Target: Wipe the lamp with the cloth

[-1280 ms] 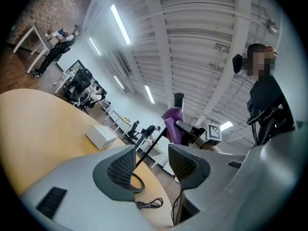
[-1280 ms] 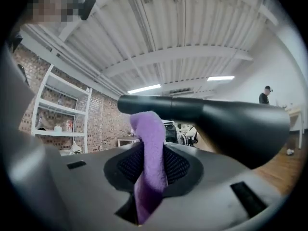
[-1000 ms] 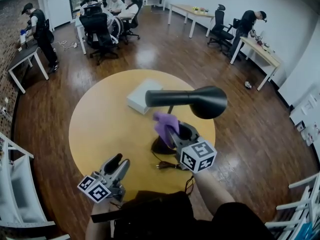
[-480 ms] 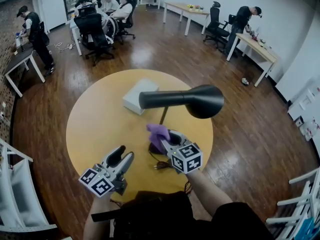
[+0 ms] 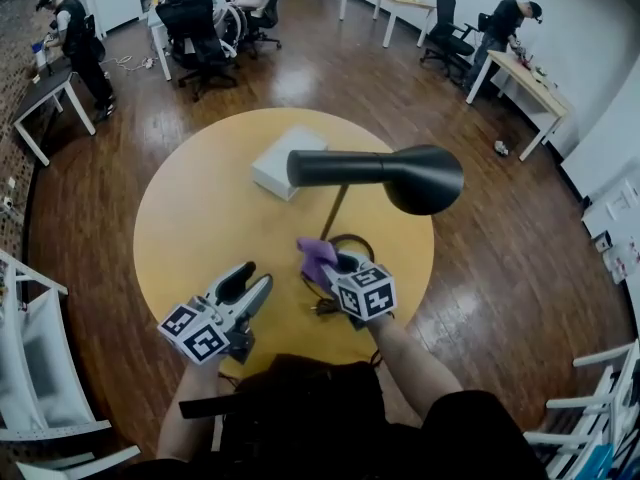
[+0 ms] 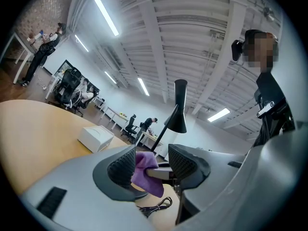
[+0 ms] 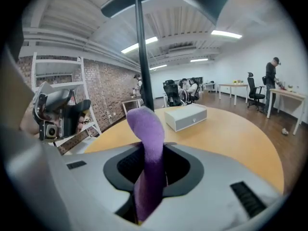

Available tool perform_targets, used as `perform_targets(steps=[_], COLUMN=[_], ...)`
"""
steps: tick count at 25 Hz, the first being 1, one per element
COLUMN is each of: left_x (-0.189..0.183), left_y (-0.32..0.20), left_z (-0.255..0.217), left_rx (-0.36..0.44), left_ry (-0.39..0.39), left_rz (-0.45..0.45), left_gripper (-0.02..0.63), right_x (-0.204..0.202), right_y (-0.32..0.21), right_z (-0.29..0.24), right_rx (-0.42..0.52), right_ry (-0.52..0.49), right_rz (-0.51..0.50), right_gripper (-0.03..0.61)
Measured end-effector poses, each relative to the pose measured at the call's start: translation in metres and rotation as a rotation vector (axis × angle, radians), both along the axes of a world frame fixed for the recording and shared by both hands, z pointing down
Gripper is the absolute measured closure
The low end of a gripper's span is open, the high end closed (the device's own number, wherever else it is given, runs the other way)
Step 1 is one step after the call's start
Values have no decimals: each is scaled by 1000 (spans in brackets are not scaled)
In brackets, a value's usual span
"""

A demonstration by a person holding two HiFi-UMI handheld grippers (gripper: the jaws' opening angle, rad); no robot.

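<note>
Right gripper (image 5: 337, 266) is clamped on the purple cloth (image 5: 316, 255), lower centre, just beside the base of the lamp (image 5: 360, 168). Lamp noted: black, slim tilted stem, long cone shade at frame centre. Left gripper (image 5: 247, 283), lower left, is held slack with nothing in it. Open yellow table (image 5: 190, 218) is seen leftward. A white box (image 5: 277, 163) lies near the far edge.

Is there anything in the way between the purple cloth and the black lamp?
No, nothing that I can see. The right gripper is shut on the purple cloth, and the lamp rises just beyond it with only air between. The white box sits farther back, off to the side.
</note>
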State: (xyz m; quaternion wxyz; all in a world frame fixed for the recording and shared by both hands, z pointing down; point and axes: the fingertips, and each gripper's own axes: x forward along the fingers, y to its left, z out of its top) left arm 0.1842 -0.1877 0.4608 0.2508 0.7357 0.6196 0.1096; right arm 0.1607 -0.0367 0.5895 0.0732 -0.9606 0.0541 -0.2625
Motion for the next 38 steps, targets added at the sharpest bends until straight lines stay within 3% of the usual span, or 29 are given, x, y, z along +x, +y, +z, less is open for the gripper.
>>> perform_targets(steps=[9, 18, 21, 25, 28, 33, 38], left_x=[3, 4, 2, 1, -1, -11, -10], left_y=[-14, -24, -24, -20, -14, -12, 1], left_z=[17, 23, 24, 30, 34, 31, 28], left_rx=[26, 36, 40, 58, 53, 19, 5], left_ry=[-39, -54, -60, -69, -87, -110, -90], left_rz=[-26, -54, -54, -38, -15, 14, 36], left_gripper=[410, 410, 410, 408, 405, 405, 405], right_x=[-3, -10, -12, -16, -19, -33, -34], right_y=[0, -7, -16, -42, -52, -68, -21], right_z=[75, 95, 79, 31, -2, -71, -144], right_rx=[-53, -34, 9, 182, 260, 155, 70], right_ry=[-204, -291, -251, -105, -15, 121, 229], right_rz=[-24, -33, -77, -226, -268, -359, -201], right_gripper=[482, 482, 482, 482, 482, 482, 483])
